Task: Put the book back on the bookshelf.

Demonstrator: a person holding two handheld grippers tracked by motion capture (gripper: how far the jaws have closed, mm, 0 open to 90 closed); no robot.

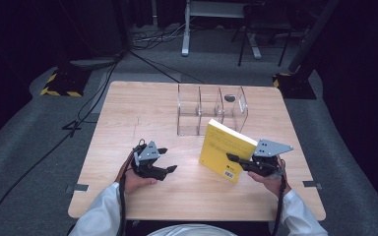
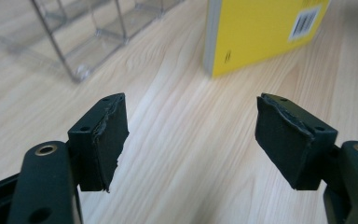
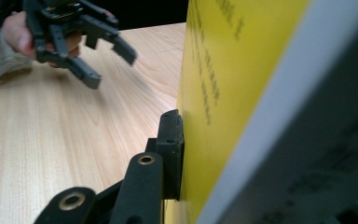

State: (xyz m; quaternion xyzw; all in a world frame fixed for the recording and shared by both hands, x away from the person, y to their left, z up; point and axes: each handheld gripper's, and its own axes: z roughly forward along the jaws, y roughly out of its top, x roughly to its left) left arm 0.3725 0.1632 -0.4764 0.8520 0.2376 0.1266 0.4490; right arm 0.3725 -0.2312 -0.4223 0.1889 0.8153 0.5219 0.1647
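Note:
A yellow book [image 1: 224, 147] stands upright on its lower edge on the wooden table [image 1: 142, 113], tilted a little. My right gripper [image 1: 237, 162] is shut on the book's near right edge, one pad [image 3: 171, 144] flat against the yellow cover [image 3: 223, 93]. My left gripper [image 1: 168, 159] is to the left of the book, low over the table, open with nothing between its pads [image 2: 107, 140]. It faces the book's spine corner and barcode [image 2: 261, 32]. In the right gripper view the left gripper [image 3: 112, 69] is at the upper left, its jaws apart.
A clear plastic organiser [image 1: 211, 110] with three compartments stands behind the book; a small dark object [image 1: 230, 98] lies in its right one. Its near corner [image 2: 84, 42] is ahead and left of my left gripper. Bare tabletop lies between the two hands.

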